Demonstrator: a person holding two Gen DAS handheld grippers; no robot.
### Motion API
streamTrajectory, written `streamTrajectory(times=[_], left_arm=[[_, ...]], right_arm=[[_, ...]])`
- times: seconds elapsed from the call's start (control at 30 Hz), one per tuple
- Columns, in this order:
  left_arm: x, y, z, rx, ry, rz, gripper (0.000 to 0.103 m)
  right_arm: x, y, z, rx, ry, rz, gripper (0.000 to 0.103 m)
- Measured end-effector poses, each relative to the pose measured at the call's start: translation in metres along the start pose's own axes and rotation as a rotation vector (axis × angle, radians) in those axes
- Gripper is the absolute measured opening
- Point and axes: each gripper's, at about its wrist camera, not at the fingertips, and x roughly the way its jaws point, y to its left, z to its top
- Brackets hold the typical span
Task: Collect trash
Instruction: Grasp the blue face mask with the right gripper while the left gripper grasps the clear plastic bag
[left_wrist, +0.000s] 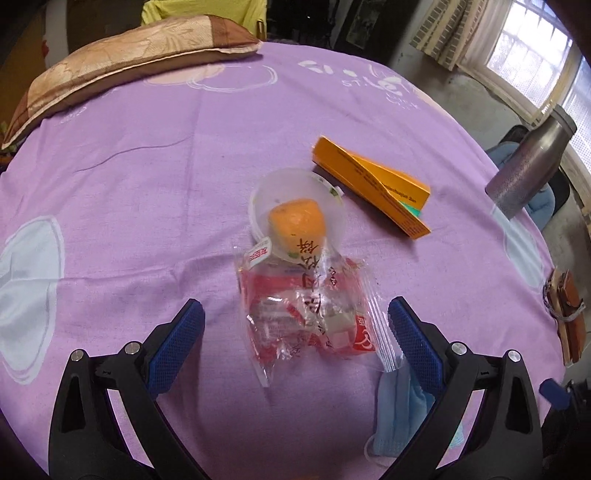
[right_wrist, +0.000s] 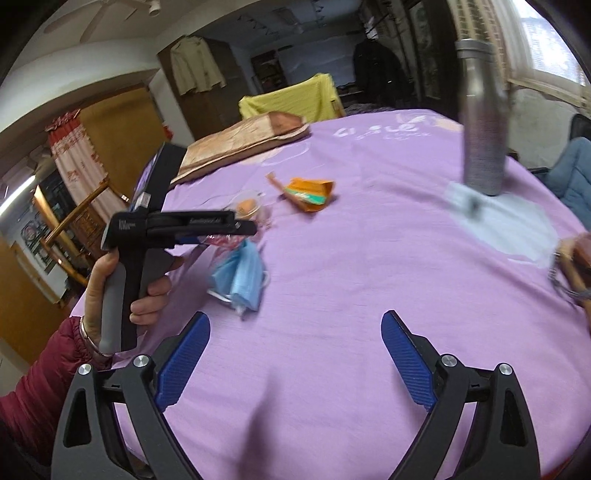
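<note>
Trash lies on a purple tablecloth (left_wrist: 147, 206). A clear red-printed plastic wrapper (left_wrist: 310, 310) lies straight ahead of my open left gripper (left_wrist: 295, 321), between its fingers. Beyond it sits a clear plastic cup with an orange piece inside (left_wrist: 297, 218), then a crushed orange carton (left_wrist: 373, 184). A crumpled blue face mask (left_wrist: 399, 413) lies by my right-hand finger. In the right wrist view the mask (right_wrist: 240, 277), the carton (right_wrist: 308, 194) and the cup (right_wrist: 247, 206) show to the left. My right gripper (right_wrist: 295, 358) is open and empty over bare cloth.
A metal flask (left_wrist: 528, 166) stands at the table's right edge, also in the right wrist view (right_wrist: 482, 122). A brown wooden item (left_wrist: 567, 314) lies at the right edge. A brown cushion (left_wrist: 122, 70) rests at the far left. The left hand-held gripper (right_wrist: 159, 229) shows at left.
</note>
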Motion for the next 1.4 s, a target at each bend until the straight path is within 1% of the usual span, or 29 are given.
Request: streamTrajectory(times=[0.13, 0.23, 0.27, 0.37, 0.43, 0.53, 0.6, 0.63, 0.67, 0.7, 0.73, 0.77, 0.87, 0.97, 1.03, 1.13, 1.23, 1.33, 1.4], left_arm=[[-0.002, 0.019, 0.002, -0.083, 0.012, 0.015, 0.097], [-0.008, 0.034, 0.002, -0.145, 0.014, 0.003, 0.097], [-0.012, 0.042, 0.002, -0.178, 0.007, 0.001, 0.097], [-0.020, 0.055, 0.004, -0.226, -0.012, -0.034, 0.097], [-0.028, 0.064, 0.006, -0.258, -0.042, -0.037, 0.096], [-0.036, 0.068, 0.008, -0.273, -0.076, -0.027, 0.096], [-0.037, 0.066, 0.009, -0.265, -0.086, -0.020, 0.096], [-0.038, 0.065, 0.009, -0.256, -0.088, -0.021, 0.096], [-0.037, 0.062, 0.011, -0.249, -0.089, -0.025, 0.096], [-0.037, 0.060, 0.011, -0.238, -0.090, -0.032, 0.096], [-0.036, 0.058, 0.011, -0.229, -0.091, -0.036, 0.096], [-0.037, 0.054, 0.011, -0.212, -0.095, -0.038, 0.096], [-0.039, 0.047, 0.010, -0.179, -0.113, -0.049, 0.096], [-0.039, 0.038, 0.009, -0.140, -0.118, -0.079, 0.096], [-0.036, 0.033, 0.008, -0.116, -0.110, -0.079, 0.096], [-0.028, 0.024, 0.006, -0.068, -0.086, -0.042, 0.097], [-0.019, 0.019, 0.005, -0.032, -0.062, -0.013, 0.097], [-0.013, 0.017, 0.004, -0.019, -0.040, 0.008, 0.097], [-0.012, 0.017, 0.003, -0.011, -0.040, 0.025, 0.096]], right_arm=[[0.026, 0.015, 0.010, -0.020, 0.058, 0.040, 0.092], [0.051, 0.032, 0.021, -0.061, 0.099, 0.053, 0.092], [0.058, 0.037, 0.024, -0.072, 0.110, 0.051, 0.092], [0.083, 0.056, 0.037, -0.094, 0.147, 0.063, 0.092], [0.095, 0.066, 0.041, -0.111, 0.155, 0.059, 0.092], [0.115, 0.076, 0.047, -0.142, 0.175, 0.022, 0.092], [0.125, 0.072, 0.050, -0.110, 0.207, 0.037, 0.083], [0.126, 0.069, 0.050, -0.103, 0.218, 0.043, 0.060], [0.127, 0.068, 0.050, -0.108, 0.228, 0.045, 0.024], [0.126, 0.064, 0.049, -0.111, 0.241, 0.049, 0.021], [0.122, 0.059, 0.048, -0.099, 0.230, 0.050, 0.021], [0.110, 0.050, 0.048, -0.088, 0.193, 0.036, 0.021], [0.082, 0.034, 0.044, -0.101, 0.109, -0.039, 0.021], [0.068, 0.016, 0.041, -0.086, 0.079, -0.065, 0.022], [0.063, 0.004, 0.040, -0.046, 0.076, -0.044, 0.022], [0.065, -0.004, 0.041, -0.017, 0.086, -0.009, 0.023], [0.071, -0.010, 0.044, 0.007, 0.105, 0.023, 0.026], [0.078, -0.016, 0.044, 0.051, 0.127, 0.050, 0.026], [0.079, -0.016, 0.044, 0.055, 0.128, 0.055, 0.027]])
